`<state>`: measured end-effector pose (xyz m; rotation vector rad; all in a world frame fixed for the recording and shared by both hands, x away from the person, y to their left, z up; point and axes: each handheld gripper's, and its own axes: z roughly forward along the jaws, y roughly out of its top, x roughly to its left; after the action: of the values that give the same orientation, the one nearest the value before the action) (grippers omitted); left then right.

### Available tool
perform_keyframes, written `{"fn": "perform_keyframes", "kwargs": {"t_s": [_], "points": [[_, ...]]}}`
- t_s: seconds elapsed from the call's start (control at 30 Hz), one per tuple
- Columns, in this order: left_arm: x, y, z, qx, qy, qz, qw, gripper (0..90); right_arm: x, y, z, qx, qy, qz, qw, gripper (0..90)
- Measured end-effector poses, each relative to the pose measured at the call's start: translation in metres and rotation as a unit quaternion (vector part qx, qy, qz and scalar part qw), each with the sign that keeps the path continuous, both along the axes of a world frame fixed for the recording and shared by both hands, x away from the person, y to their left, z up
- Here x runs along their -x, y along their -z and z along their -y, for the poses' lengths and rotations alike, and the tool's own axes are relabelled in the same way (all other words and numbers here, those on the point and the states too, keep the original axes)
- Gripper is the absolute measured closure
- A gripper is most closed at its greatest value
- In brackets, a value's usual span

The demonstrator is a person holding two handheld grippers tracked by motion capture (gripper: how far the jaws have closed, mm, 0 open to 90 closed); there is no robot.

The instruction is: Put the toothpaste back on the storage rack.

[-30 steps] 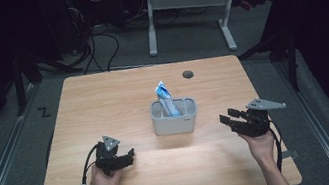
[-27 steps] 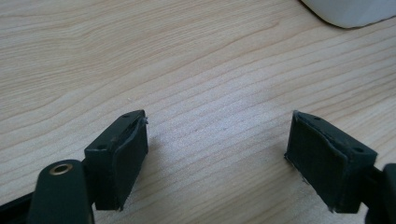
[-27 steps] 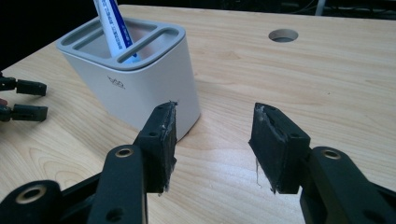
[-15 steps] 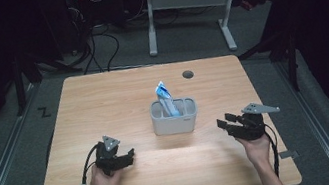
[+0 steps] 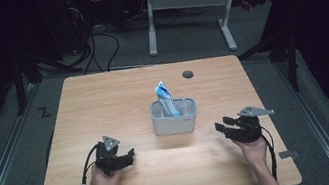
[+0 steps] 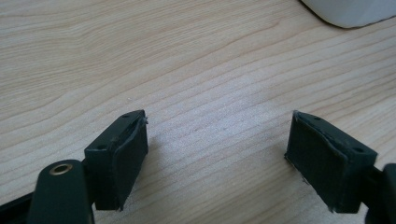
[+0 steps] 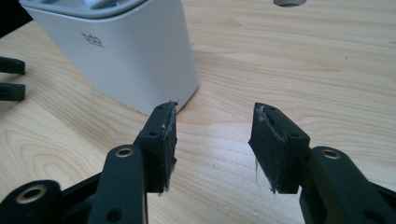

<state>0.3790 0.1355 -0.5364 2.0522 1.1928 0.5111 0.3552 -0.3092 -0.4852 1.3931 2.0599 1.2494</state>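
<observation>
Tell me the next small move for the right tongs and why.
Probably ease the right tongs forward toward the grey holder. Their jaws stand open and empty above the bare table, beside the holder, while the blue-and-white packet stands upright inside it, untouched.

The right gripper (image 5: 223,127) now sits lower than before, close over the table (image 5: 103,102). It also lies slightly nearer the person.

The grey holder (image 7: 116,51) is cut off at the top edge in the right gripper view; the blue packet's (image 5: 166,100) print is too small to read.
</observation>
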Motion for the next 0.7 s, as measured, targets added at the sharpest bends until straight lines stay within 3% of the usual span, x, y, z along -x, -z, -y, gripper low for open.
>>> {"fn": "perform_keyframes", "kwargs": {"t_s": [0.43,0.7], "points": [[0.000,0.000,0.000,0.000,0.000,0.000,1.0000,20.7,-0.006,0.016,0.001,0.014,0.021,-0.015,0.9996,50.8],[0.000,0.000,0.000,0.000,0.000,0.000,1.0000,20.7,-0.011,0.023,-0.002,0.035,0.023,-0.024,0.9988,50.7]]}}
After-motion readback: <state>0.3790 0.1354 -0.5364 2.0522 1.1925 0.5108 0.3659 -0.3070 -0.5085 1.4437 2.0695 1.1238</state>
